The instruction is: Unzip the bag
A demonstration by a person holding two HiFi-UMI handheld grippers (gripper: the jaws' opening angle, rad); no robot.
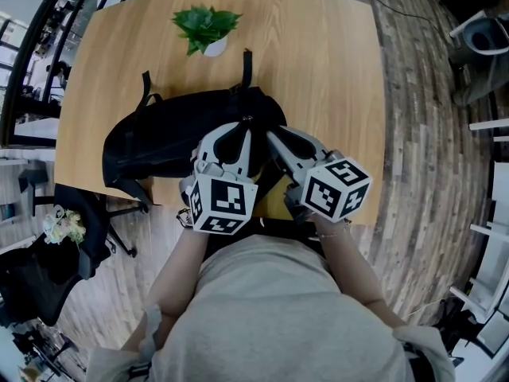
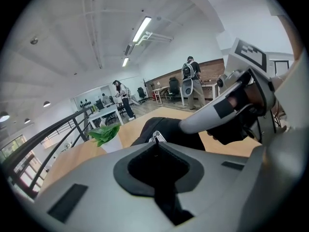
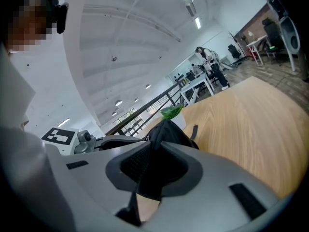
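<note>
The black bag (image 1: 171, 142) lies on the wooden counter (image 1: 318, 70) near its front edge, with its straps pointing toward a small potted plant (image 1: 205, 29). The left tongs (image 2: 157, 144) are nipped together on the metal zipper pull (image 2: 156, 136) at the bag's top. Just beside them, the right tongs (image 3: 155, 142) clamp a fold of the bag's black fabric.

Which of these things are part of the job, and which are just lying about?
Job: bag; zip pull; left gripper, shut on the zip pull; right gripper, shut on the bag.
Lying about: plant; chair.
</note>
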